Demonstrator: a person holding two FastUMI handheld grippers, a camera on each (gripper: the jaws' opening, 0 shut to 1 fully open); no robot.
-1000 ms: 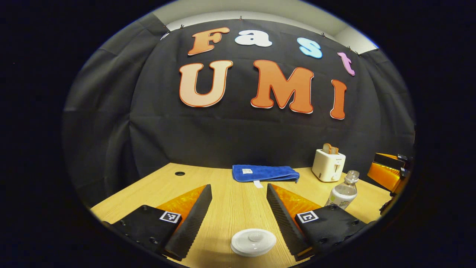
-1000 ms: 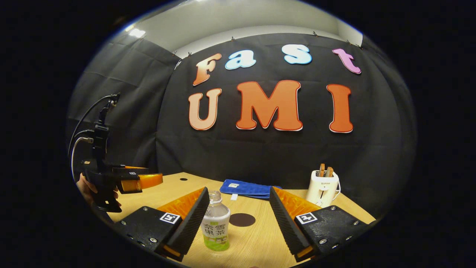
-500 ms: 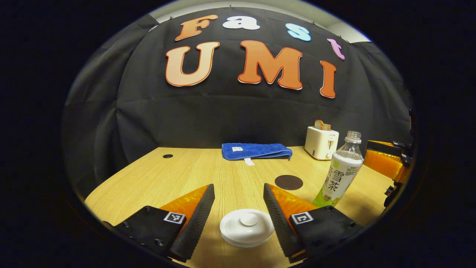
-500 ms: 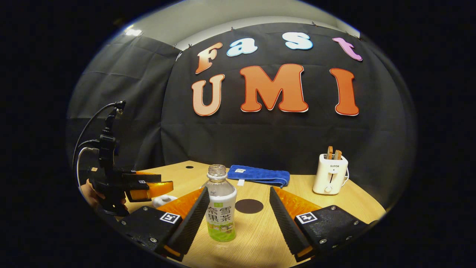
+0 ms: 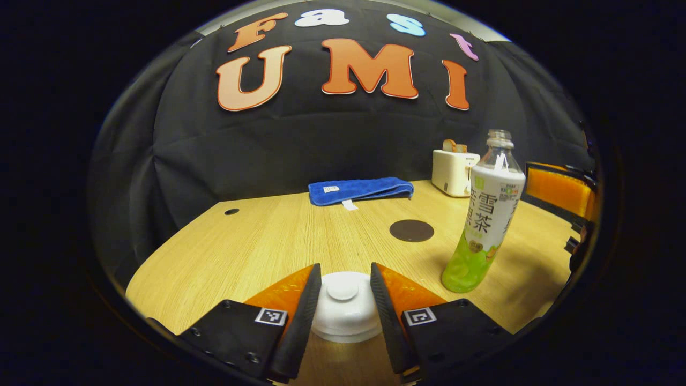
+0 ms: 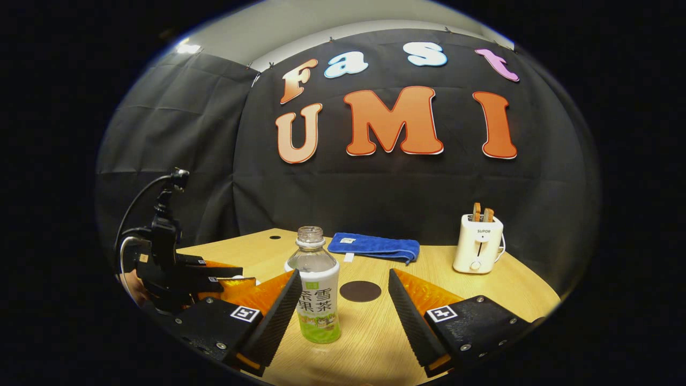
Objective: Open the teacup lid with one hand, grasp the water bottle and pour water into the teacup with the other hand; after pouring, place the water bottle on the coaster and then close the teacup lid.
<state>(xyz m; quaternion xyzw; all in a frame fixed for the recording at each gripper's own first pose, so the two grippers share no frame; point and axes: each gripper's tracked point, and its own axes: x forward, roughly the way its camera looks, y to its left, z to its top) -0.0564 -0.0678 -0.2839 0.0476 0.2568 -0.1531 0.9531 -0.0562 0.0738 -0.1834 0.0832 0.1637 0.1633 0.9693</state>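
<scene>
Left gripper (image 5: pixel 343 300) low over the wooden table (image 5: pixel 257 246), fingers flanking the white teacup lid (image 5: pixel 343 308) on both sides; they sit right at its rim, but can't tell if they actually press on it. Lid is still down, at the near edge of the table. In the right gripper view the left gripper (image 6: pixel 236 281) shows at the far left, with cables running up from it.

Right gripper (image 6: pixel 343 311) spread wide, holding nothing. Water bottle (image 6: pixel 318 292) stands upright, uncapped, between its fingers, just beside the left finger (image 6: pixel 278 313), well apart from the right one. Dark round coaster (image 6: pixel 360 291) lies bare just beyond the bottle. Blue towel (image 6: pixel 375 246) folded at the far edge, white toaster (image 6: pixel 478 249) with bread slices far right.
</scene>
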